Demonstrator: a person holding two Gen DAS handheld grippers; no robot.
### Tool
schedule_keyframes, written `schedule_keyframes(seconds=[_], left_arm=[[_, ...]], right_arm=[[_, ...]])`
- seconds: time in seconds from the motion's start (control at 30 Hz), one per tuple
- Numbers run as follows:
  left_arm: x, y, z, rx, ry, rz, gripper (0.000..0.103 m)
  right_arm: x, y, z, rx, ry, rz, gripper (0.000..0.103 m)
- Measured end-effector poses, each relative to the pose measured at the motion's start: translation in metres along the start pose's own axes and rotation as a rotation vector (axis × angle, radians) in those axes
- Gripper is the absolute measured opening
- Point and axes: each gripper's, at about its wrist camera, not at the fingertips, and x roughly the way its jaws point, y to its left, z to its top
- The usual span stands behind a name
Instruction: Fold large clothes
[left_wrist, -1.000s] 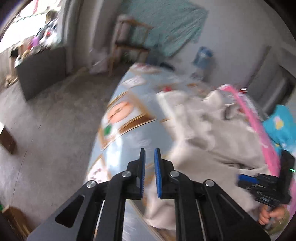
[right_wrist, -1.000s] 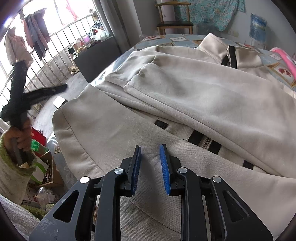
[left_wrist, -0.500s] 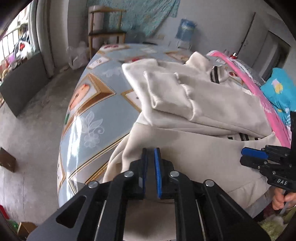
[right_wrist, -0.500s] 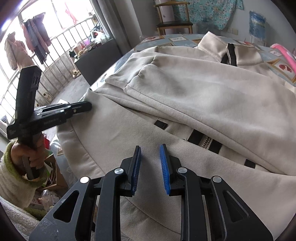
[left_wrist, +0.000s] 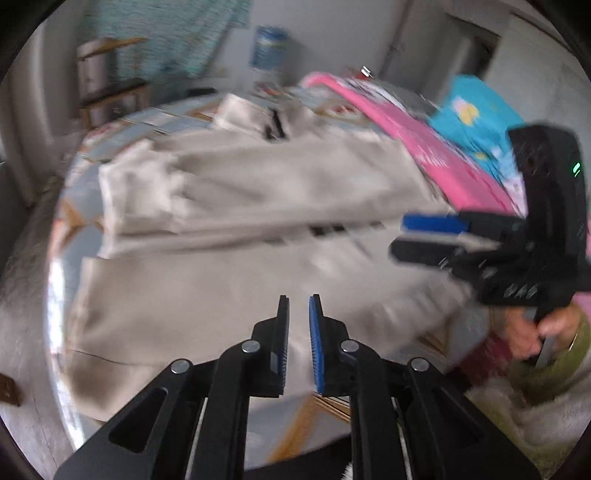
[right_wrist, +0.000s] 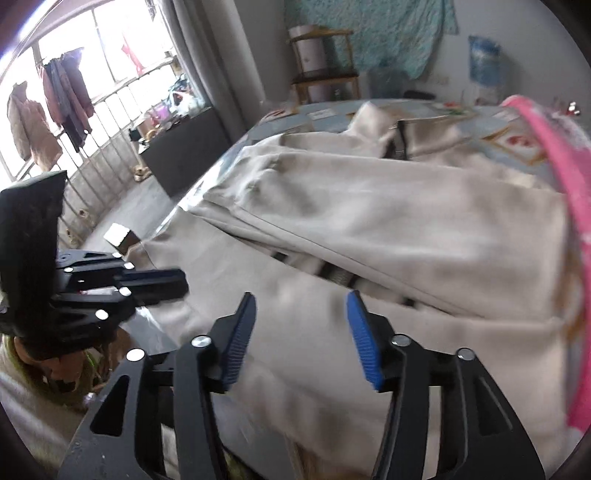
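Left wrist view, blurred: we look along the left gripper (left_wrist: 298, 306), its blue-padded jaws drawn nearly together with nothing between them, poised above the near hem of a beige zip-up jacket (left_wrist: 229, 302). The jacket lies spread across a table (left_wrist: 79, 155) covered in a pale-blue patterned cloth, its folded sleeve toward the table's left edge and its collar toward the far edge. A pink hoop (left_wrist: 417, 147) runs along the table's right edge, with what appears to be a turquoise printed cloth (left_wrist: 476, 118) behind it. At the right, the right gripper (left_wrist: 424, 236) reaches in over the jacket's near right corner, gripped by a hand (left_wrist: 532, 332) in a green cuff.

Right wrist view: the right gripper (right_wrist: 301, 314) has just been opening; its jaws stand well apart, clear of the fabric, with only the jacket's (right_wrist: 369, 229) lower front panel seen beyond them. The black zipper band (right_wrist: 332, 275) shows under the folded-over upper layer. The left gripper (right_wrist: 162, 282) hangs at the table's (right_wrist: 288, 122) left edge, just beside the jacket's near left corner, its fingers together. A wooden chair (right_wrist: 325, 70) stands beyond the far edge.
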Motion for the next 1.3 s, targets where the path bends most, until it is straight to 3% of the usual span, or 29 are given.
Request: schedule_keyframes(seconds=[0.13,0.2,0.4,0.5,0.57,0.67,0.83,0.87,0.93,1.07,1.2,1.3], left_arm=[[0.023,-0.013,-0.014,0.045,0.093,0.063,0.011],[0.025,-0.016,-0.015,0.062,0.086,0.081,0.011],[0.016,-0.021,0.001,0.043,0.068,0.093,0.013],[0.016,-0.020,0.016,0.003,0.056,0.105,0.031],[0.025,-0.020,0.025,-0.017,0.076,0.136,0.049],[0.046,-0.021,0.030,-0.036,0.131,0.185,0.053],[0.060,-0.025,0.034,-0.036,0.149,0.271,0.063],[0.059,-0.024,0.035,-0.048,0.149,0.267,0.063],[0.058,-0.021,0.036,-0.075,0.146,0.249,0.063],[0.041,-0.015,0.049,-0.097,0.086,0.240,0.063],[0.019,-0.001,0.083,-0.105,-0.001,0.223,0.063],[0.014,0.024,0.130,-0.141,-0.046,0.216,0.065]], right_arm=[[-0.003,-0.015,-0.035,0.006,0.075,-0.106,0.054],[0.012,-0.024,-0.052,0.030,0.129,-0.161,0.054],[-0.001,-0.024,-0.045,0.023,0.075,-0.186,0.056],[-0.017,-0.045,-0.036,0.074,0.011,-0.253,0.066],[-0.016,-0.064,-0.032,0.138,0.011,-0.279,0.066],[0.000,-0.096,-0.044,0.259,0.063,-0.306,0.066],[0.003,-0.077,-0.041,0.159,0.076,-0.378,0.067],[-0.001,-0.074,-0.038,0.153,0.062,-0.368,0.068],[-0.012,-0.071,-0.035,0.142,0.030,-0.350,0.080],[-0.015,-0.084,-0.018,0.196,0.044,-0.283,0.082],[-0.031,-0.112,0.030,0.312,-0.002,-0.160,0.082],[-0.037,-0.136,0.085,0.365,-0.054,-0.071,0.083]])
